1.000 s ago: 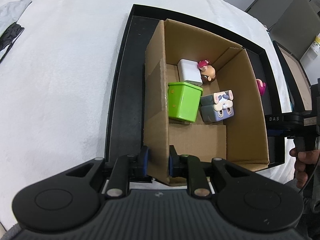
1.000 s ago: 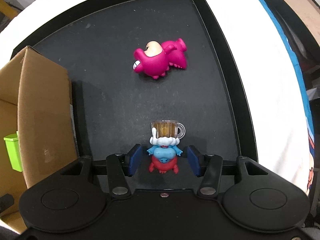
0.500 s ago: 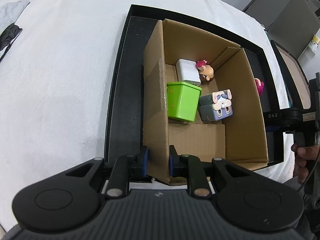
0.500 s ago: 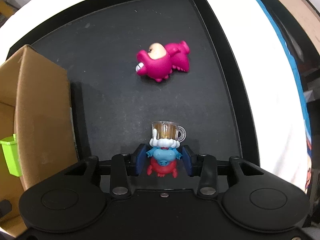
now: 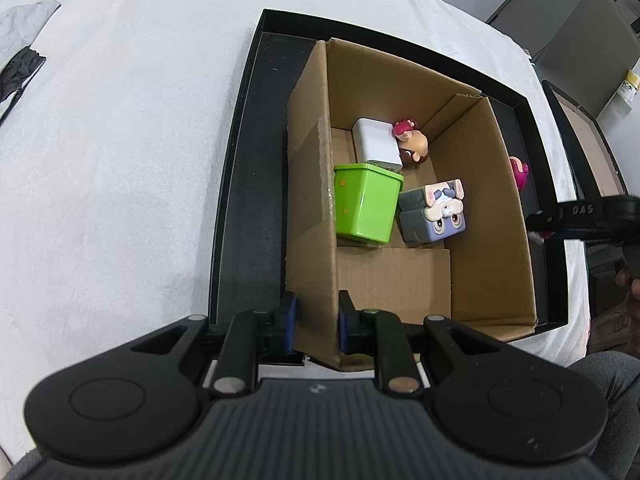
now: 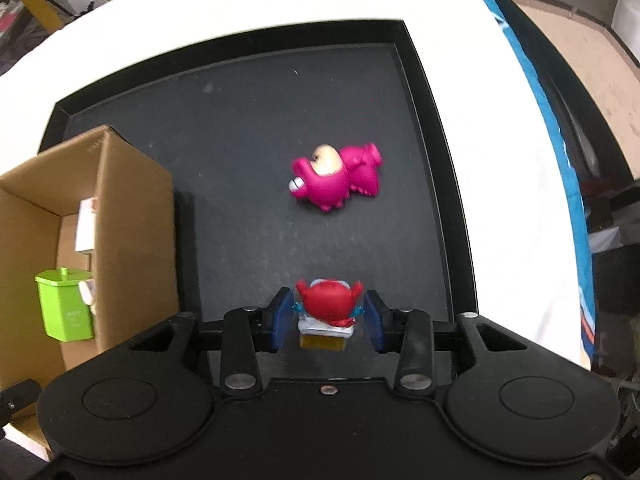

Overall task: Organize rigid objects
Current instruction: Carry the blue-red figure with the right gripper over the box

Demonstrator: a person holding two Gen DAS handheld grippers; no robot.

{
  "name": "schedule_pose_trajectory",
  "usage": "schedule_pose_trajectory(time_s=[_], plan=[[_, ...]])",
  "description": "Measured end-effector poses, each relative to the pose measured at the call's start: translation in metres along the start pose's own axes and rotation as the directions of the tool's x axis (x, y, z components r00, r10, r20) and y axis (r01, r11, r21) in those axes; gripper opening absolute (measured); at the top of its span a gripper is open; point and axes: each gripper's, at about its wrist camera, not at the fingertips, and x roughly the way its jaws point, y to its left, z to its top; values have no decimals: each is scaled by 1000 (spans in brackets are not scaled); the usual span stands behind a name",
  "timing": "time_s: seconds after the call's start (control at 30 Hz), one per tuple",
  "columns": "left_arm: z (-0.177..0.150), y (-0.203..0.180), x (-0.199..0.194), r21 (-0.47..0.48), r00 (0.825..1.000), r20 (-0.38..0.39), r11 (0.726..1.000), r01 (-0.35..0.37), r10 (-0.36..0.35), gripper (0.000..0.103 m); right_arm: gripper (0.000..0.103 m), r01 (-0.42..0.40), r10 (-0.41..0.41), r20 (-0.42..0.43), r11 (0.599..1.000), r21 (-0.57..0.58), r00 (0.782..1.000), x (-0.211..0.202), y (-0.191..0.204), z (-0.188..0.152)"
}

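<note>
While the left gripper (image 5: 314, 322) pinches the box wall (image 5: 310, 216), the right gripper (image 6: 328, 316) holds a red figurine (image 6: 328, 304) above open tray floor (image 6: 240, 152).

The cardboard box (image 5: 400, 280) wall hides most of the pink toy (image 5: 519, 172) in the left view. In the right view, the box (image 6: 132, 240) is cut off at the left edge, and its wall hides part of the green bin (image 6: 66, 308).
</note>
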Motion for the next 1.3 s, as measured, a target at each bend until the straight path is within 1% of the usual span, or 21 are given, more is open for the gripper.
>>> schedule_pose_trajectory(time_s=[0.13,0.2,0.3,0.5,0.67,0.9,1.1,1.3], plan=[[0,0,0,-1,1000,0,1000,1,-1,19,38,-18,19,30,1000,-24,999,-19,2,-2],[0,0,0,-1,1000,0,1000,1,-1,19,38,-30,31,44,999,-35,999,-33,4,6],[0,0,0,1,1000,0,1000,0,0,19,38,-42,46,70,997,-65,996,-43,12,19],[0,0,0,0,1000,0,1000,0,0,19,38,-67,84,129,989,-133,988,-69,36,38],[0,1,0,0,1000,0,1000,2,-2,19,38,-98,128,156,978,-186,980,-86,60,49],[-1,1,1,2,1000,0,1000,3,-3,19,38,-130,172,151,958,-256,973,-95,95,56],[-2,3,1,-1,1000,0,1000,8,-8,19,38,-156,200,119,940,-302,973,-87,126,52],[-1,3,0,-2,1000,-5,1000,14,-14,19,38,-189,225,81,930,-314,971,-73,151,47]])
